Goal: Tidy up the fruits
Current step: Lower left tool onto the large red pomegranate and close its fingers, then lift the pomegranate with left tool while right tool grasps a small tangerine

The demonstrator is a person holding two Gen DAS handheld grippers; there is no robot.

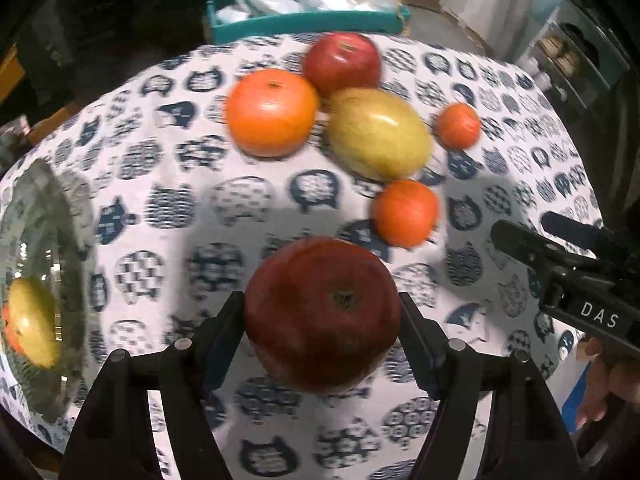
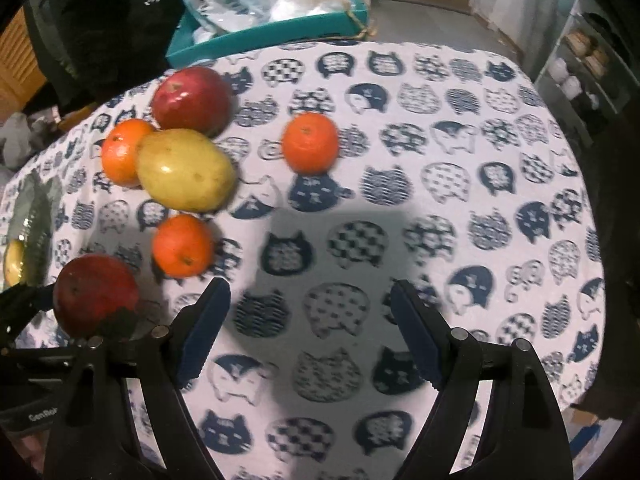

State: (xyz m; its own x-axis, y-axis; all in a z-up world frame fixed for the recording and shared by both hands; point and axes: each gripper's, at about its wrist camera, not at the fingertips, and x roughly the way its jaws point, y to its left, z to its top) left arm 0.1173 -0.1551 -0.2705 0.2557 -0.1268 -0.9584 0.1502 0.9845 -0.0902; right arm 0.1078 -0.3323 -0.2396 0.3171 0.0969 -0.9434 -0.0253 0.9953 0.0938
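From the left wrist camera we see the left gripper [image 1: 322,320], two matte black fingers with dark ribbed pads, clenched on a dark red apple [image 1: 323,314]; the apple is round and smooth, stem hollow facing us, and hangs just above the table. The cloth [image 1: 248,208] is white fabric printed with navy cat heads. On it, farther off, lies a cluster of fruit: a large glossy orange [image 1: 272,113], a second red apple [image 1: 342,62] touching it, an oval yellow-green mango [image 1: 379,133], and two small tangerines, one beside the mango [image 1: 457,125] and one nearer us [image 1: 406,213]. At the left edge sits a clear glass bowl [image 1: 52,264] with a yellow fruit [image 1: 32,320] inside. The right gripper's black body shows at the right edge.

From the right wrist camera we see the right gripper [image 2: 310,330] with its blue-padded fingers spread wide and nothing between them, over bare cloth. The held apple appears low left, the same fruit cluster above it. A teal tray [image 2: 280,32] of crinkled plastic bags stands beyond the table.
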